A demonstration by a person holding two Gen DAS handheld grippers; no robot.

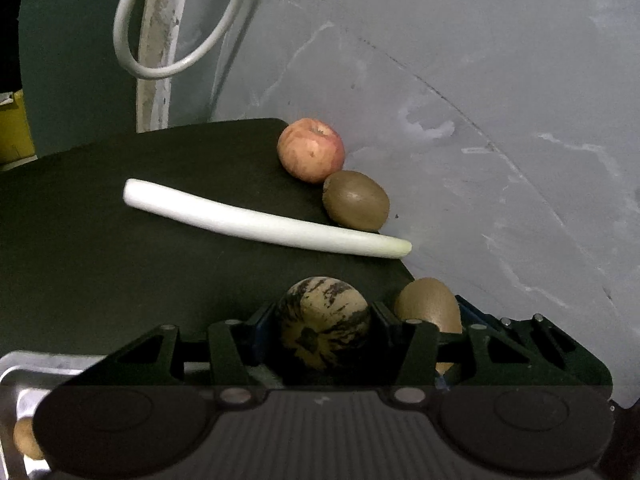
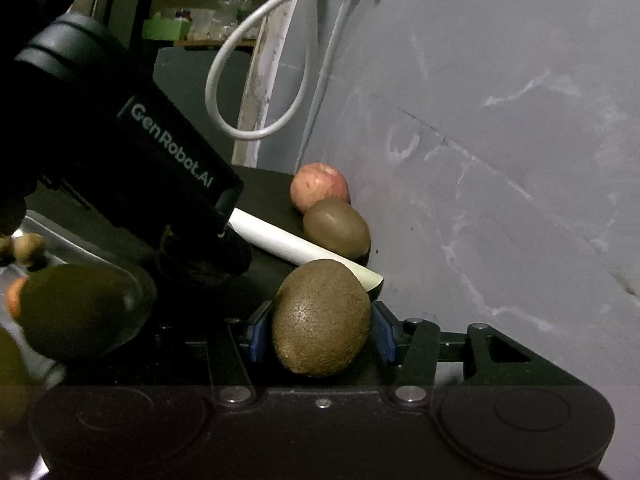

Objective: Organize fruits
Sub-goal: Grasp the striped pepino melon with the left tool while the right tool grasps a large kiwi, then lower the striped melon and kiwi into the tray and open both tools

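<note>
My left gripper [image 1: 324, 316] is shut on a small striped melon [image 1: 323, 328], held over the near edge of a dark mat [image 1: 120, 240]. My right gripper [image 2: 320, 320] is shut on a kiwi [image 2: 322, 318]; this kiwi also shows in the left wrist view [image 1: 430, 308], just right of the melon. On the mat lie a red apple [image 1: 311, 155], a second kiwi [image 1: 356, 200] touching it, and a long white leek stalk [image 1: 260, 220]. The apple [image 2: 319, 186], the second kiwi [image 2: 336, 228] and the leek [image 2: 280, 240] also show in the right wrist view.
A grey wall [image 1: 480, 120] rises right behind the mat. A white cable loop [image 1: 160, 40] hangs at the back. A metal tray [image 1: 24, 368] with small fruits lies at the lower left. The left gripper's black body [image 2: 152, 160] and a dark green fruit [image 2: 80, 312] fill the right view's left side.
</note>
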